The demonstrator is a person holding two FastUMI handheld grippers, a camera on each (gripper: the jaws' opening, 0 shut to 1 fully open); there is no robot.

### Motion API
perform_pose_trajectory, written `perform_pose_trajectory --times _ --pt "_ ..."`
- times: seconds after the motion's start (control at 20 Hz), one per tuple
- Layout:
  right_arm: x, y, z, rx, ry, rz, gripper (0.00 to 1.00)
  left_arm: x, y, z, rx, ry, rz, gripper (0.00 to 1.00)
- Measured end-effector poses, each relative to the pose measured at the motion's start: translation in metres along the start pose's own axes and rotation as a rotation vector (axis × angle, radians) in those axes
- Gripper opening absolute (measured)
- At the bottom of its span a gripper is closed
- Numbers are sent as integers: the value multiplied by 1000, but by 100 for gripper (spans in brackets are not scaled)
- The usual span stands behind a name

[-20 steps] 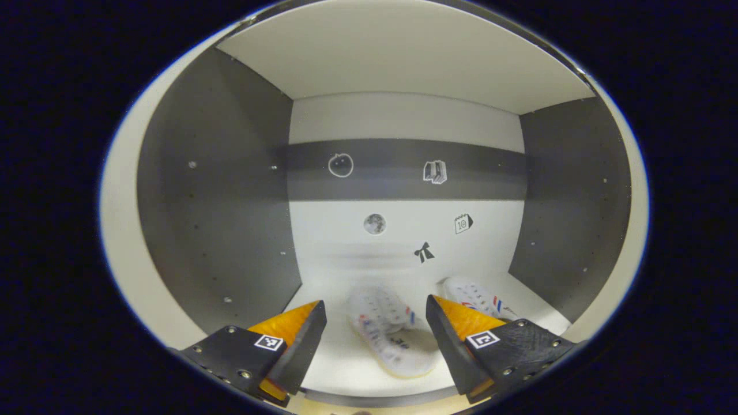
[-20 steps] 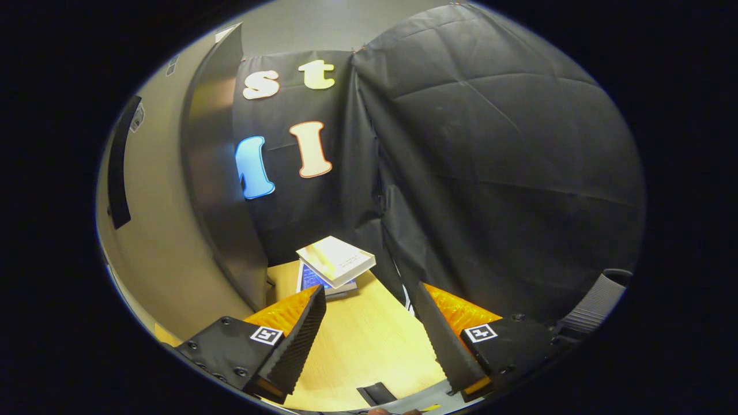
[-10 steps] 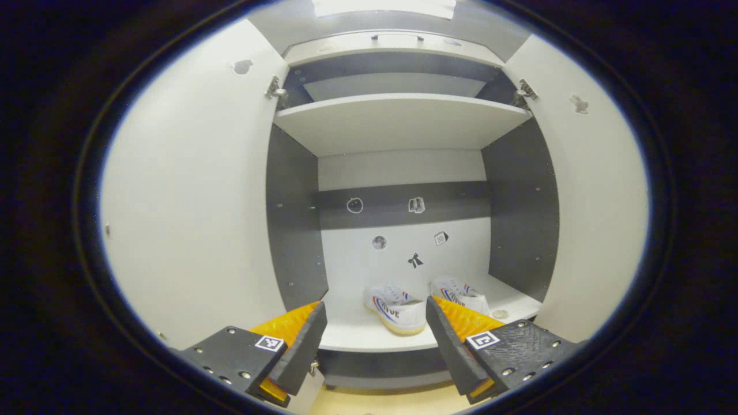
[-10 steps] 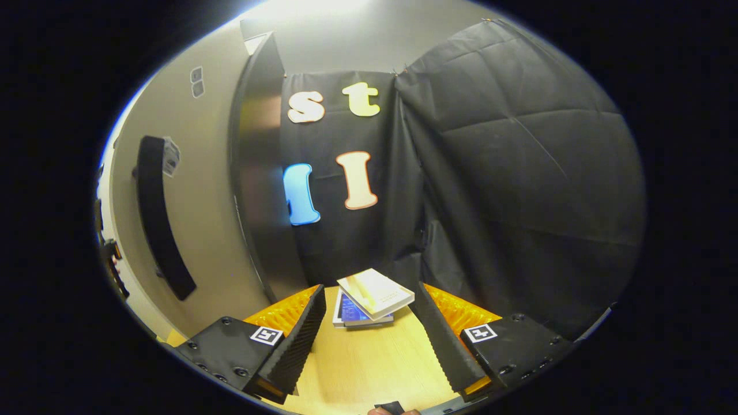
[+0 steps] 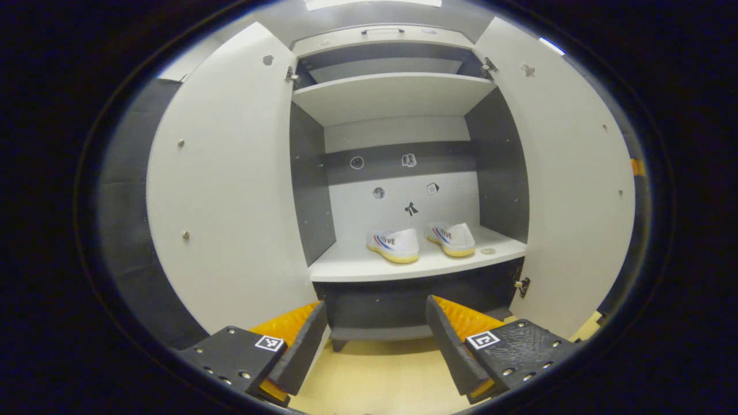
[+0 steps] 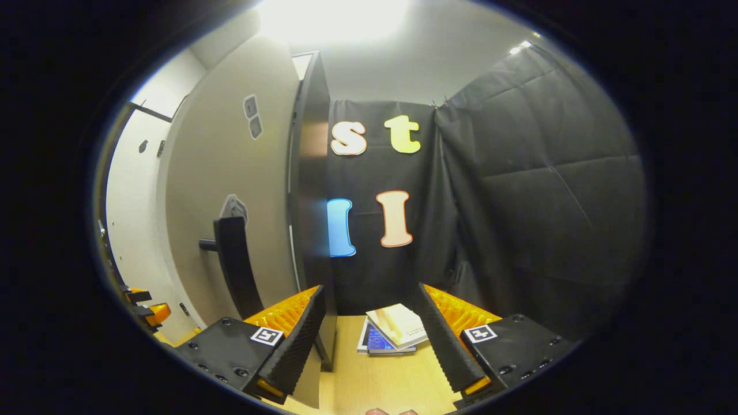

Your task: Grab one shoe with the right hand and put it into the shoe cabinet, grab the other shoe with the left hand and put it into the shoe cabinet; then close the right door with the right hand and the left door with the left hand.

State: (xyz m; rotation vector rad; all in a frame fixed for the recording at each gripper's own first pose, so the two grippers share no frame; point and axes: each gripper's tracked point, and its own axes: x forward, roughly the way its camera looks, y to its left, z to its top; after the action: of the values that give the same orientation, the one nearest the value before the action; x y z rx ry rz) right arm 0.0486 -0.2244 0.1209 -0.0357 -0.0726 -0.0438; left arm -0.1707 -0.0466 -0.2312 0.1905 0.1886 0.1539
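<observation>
Left gripper view: left tongs (image 5: 375, 340) spread wide, holding nothing, above wooden floor (image 5: 375, 380). Beyond, shoe cabinet (image 5: 398, 98), both doors swung open: left door (image 5: 230, 190), right door (image 5: 571, 173). Two white shoes (image 5: 395, 245) (image 5: 452, 239) side by side on lower shelf (image 5: 415, 265).
Right gripper view: right tongs (image 6: 372, 340) spread, empty; door handle (image 6: 236, 265) near left; books (image 6: 392, 334) on floor beyond.

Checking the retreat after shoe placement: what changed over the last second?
The left gripper pulled back out of the cabinet: first only the compartment interior showed, now both open doors and the floor do. The right gripper swung so the right door and its handle came nearer centre. Unchanged: both shoes on the shelf, both grippers open and empty, doors open.
</observation>
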Motion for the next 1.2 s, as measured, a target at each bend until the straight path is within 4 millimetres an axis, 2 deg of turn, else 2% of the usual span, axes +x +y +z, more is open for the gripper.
perform_pose_trajectory --times 0.05,0.1,0.15,0.2,0.25,0.4,0.45,0.55,0.6,0.65,0.7,0.75,0.8,0.95,1.0,1.15,1.2 --pt "-1 6 0 2 5 5 92 -3 1 -6 -17 14 1 98" --pt "-2 10 0 3 12 9 98 -6 3 -11 -41 25 -1 98" --pt "-3 13 1 -2 15 8 98 -8 5 -12 -65 30 -4 98" --pt "-2 13 1 -24 20 -5 98 -9 7 -15 -88 35 -9 100" --pt "-5 11 4 -44 25 -20 98 -12 11 -15 -103 38 -13 98" --pt "-4 16 1 -21 55 -20 97 -17 30 -13 -104 26 -1 100" --pt "-7 20 0 -9 61 -13 92 -20 34 -13 -109 23 -4 98" --pt "-18 26 7 -29 55 -54 95 -25 43 -15 -125 26 -11 98" --pt "-20 29 5 -31 60 -61 93 -28 46 -17 -131 31 -21 100" --pt "-22 36 3 -20 72 -61 93 -32 49 -20 -128 33 -31 98" --pt "-23 44 3 -4 77 -60 93 -36 50 -22 -113 33 -48 100" --pt "-24 52 5 3 71 -59 88 -39 52 -27 -88 42 -64 100" --pt "-25 60 8 -5 64 -58 93 -41 57 -30 -67 48 -64 98" --pt "-30 93 9 -18 49 -29 93 -51 65 -37 -73 49 -97 98" --pt "-30 103 10 -14 39 -25 88 -54 68 -37 -84 44 -103 98" --pt "-30 134 9 6 32 16 93 -66 81 -40 -106 38 -94 98" --pt "-27 143 11 9 27 33 88 -71 85 -41 -120 36 -90 98"
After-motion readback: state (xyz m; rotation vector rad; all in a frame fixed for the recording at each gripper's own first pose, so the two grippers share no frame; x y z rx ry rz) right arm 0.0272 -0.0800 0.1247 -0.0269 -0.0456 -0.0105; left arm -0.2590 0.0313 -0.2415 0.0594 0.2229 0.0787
